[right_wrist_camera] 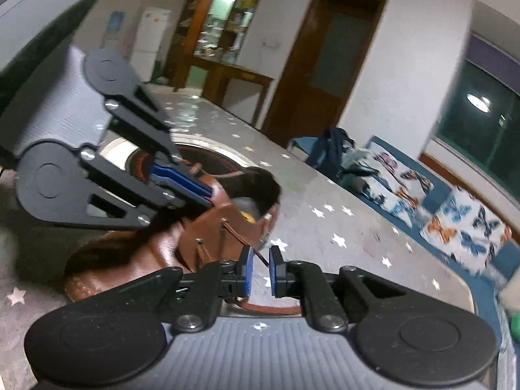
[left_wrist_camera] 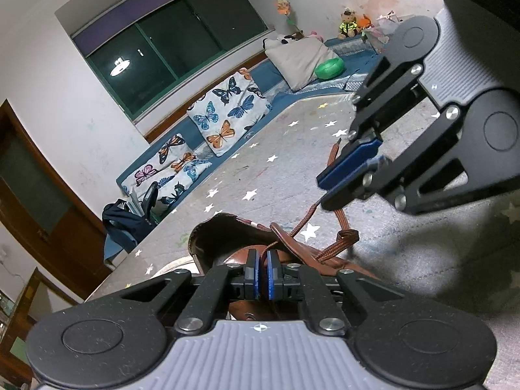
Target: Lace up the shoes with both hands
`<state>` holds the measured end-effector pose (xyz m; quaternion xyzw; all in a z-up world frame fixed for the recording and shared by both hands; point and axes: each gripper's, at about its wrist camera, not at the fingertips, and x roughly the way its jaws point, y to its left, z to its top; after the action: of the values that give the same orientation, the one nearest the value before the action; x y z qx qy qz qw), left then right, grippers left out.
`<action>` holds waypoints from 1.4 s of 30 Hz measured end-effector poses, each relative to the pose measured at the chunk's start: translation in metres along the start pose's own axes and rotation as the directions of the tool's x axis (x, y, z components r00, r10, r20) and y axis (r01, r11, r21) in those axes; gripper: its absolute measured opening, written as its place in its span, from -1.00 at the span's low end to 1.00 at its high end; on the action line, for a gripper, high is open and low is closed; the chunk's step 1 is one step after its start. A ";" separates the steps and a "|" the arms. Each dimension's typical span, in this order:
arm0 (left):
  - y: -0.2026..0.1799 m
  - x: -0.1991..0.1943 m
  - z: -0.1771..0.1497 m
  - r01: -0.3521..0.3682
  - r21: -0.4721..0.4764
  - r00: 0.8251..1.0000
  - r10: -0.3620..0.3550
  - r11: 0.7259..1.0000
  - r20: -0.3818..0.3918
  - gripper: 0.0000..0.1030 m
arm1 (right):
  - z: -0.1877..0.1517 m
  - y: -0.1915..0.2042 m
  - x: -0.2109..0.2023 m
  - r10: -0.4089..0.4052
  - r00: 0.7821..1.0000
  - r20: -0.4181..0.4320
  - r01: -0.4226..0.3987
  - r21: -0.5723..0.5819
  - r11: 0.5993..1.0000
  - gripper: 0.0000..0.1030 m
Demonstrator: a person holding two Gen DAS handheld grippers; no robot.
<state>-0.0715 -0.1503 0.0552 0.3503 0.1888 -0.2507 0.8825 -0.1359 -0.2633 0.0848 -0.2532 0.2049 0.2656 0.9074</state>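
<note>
The brown leather shoe [right_wrist_camera: 156, 253] lies on its side on the star-patterned floor mat [left_wrist_camera: 276, 182], right under both claws, its opening turned away from them so the eyelet flaps face up and can be reached. Its brown lace [left_wrist_camera: 341, 227] runs up from the flaps in loose strands, bunched in a loop just beyond the left claw [left_wrist_camera: 262, 273]. That one sits low against the tongue with its blue pads nearly together and a thin strand between them — it looks pinched there, probably to keep one end taut and the shoe from sliding. The right claw [right_wrist_camera: 259, 271] hovers just past the flap edge, pads a little apart, with the dark lace tip slanting across the gap. From the left camera its pads look closed over the lace with the tip poking out above, so I'd say it has a light hold at most, lifted clear to aim the tip at an eyelet. Behind it all, butterfly cushions [left_wrist_camera: 227, 113] line the wall.
</note>
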 end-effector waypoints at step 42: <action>0.031 -0.037 -0.061 -0.008 -0.249 0.994 -0.020 0.968 -0.108 -0.57 | 0.089 -0.049 -0.033 -0.430 0.878 0.212 0.471 -0.223 0.853 -0.97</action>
<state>-0.0932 -0.0759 0.0493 0.2493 0.2683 -0.2081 0.9070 -0.1117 -0.2613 0.1888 -0.3929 0.0312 0.0890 0.9147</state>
